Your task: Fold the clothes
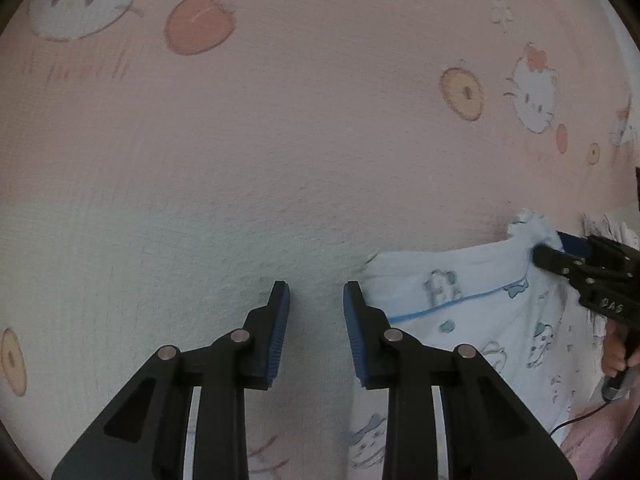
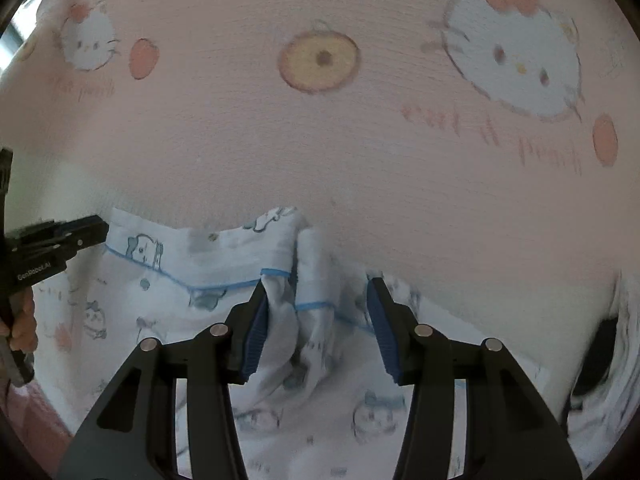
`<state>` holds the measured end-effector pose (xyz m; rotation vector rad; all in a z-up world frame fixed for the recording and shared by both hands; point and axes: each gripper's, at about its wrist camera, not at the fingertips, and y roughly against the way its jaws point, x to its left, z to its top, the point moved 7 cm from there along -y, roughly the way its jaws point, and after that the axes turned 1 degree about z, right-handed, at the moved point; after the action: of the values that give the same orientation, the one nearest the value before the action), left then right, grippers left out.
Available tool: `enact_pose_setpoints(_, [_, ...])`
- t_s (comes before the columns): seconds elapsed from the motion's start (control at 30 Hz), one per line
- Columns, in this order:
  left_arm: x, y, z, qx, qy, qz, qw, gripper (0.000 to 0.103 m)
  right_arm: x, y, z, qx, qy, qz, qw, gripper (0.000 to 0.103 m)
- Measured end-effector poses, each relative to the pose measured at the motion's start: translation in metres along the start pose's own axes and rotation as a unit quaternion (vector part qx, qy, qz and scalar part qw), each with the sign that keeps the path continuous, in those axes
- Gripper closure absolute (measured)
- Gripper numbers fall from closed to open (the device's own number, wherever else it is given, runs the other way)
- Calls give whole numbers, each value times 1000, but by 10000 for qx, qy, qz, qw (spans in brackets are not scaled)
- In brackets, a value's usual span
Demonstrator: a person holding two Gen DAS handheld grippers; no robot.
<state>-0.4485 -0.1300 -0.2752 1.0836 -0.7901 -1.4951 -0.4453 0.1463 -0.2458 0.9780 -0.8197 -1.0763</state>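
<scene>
White printed garment (image 2: 168, 300) lying on the pink cartoon sheet (image 2: 320, 140), blue-piped edge crosswise: right gripper (image 2: 316, 320) wide open, straddling its bunched fold (nearer), left gripper (image 1: 316, 320) open, empty, at its left corner.

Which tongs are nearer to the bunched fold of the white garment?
Right. The right tongs straddle the bunched fold, jaws open. The left tongs sit at the garment's far-left edge, open.
</scene>
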Motion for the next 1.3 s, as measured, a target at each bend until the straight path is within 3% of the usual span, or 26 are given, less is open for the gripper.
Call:
enact_pose_setpoints(0.13, [-7,5,-4,-189,-30,-243,9995,73,22,-7,5,-209,274,-72,9994,54])
enact_pose_setpoints(0.2, [-13,5,-8,-145,9,-577,9982,76,30,-11,5,-213,412,-127,9988,54])
enact_pose_setpoints(0.23, [-19,3,-8,-83,9,-701,9975,82,33,-12,5,-194,436,-131,9988,54])
enact_pose_setpoints(0.27, [-22,1,-9,-22,-88,-729,9973,96,36,-13,5,-175,461,-135,9987,56])
enact_pose_setpoints(0.3, [-25,0,-9,-2,-214,-697,9973,97,38,-14,4,-165,482,-121,9986,58])
enact_pose_setpoints(0.37, [-32,11,-16,-305,-538,-256,9978,98,43,-11,6,-210,534,-41,9983,79])
enact_pose_setpoints(0.43, [-29,26,-19,-527,-552,-31,9971,99,51,-3,13,-422,548,56,9976,84])
enact_pose_setpoints(0.53, [-4,54,-21,-732,-323,211,9966,99,64,11,26,-770,519,255,9954,89])
enact_pose_setpoints(0.6, [9,81,-30,-914,-300,577,9937,99,73,25,34,-1129,543,422,9912,91])
enact_pose_setpoints(0.67, [5,90,-26,-1086,-391,997,9883,99,76,36,43,-1453,583,543,9862,91])
enact_pose_setpoints(0.7, [1,89,-25,-1076,-420,971,9886,99,80,40,45,-1508,604,558,9851,91])
enact_pose_setpoints(0.77, [3,81,-26,-816,-412,749,9930,98,67,22,40,-1163,556,471,9905,88])
enact_pose_setpoints(0.9, [10,59,-24,-427,-402,872,9945,97,36,-11,16,-558,300,548,9965,81])
enact_pose_setpoints(0.97, [16,53,-22,-369,-454,1077,9925,93,39,-23,14,-383,442,596,9965,65])
enact_pose_setpoints(1.07, [30,44,-21,-241,-433,1437,9884,83,36,-35,4,87,701,294,9971,65])
enact_pose_setpoints(1.17, [48,33,-20,-35,-284,1809,9831,81,29,-37,-4,455,931,26,9946,65])
enact_pose_setpoints(1.3, [58,35,-14,-63,49,1608,9870,79,7,-27,-11,636,1095,-581,9902,64])
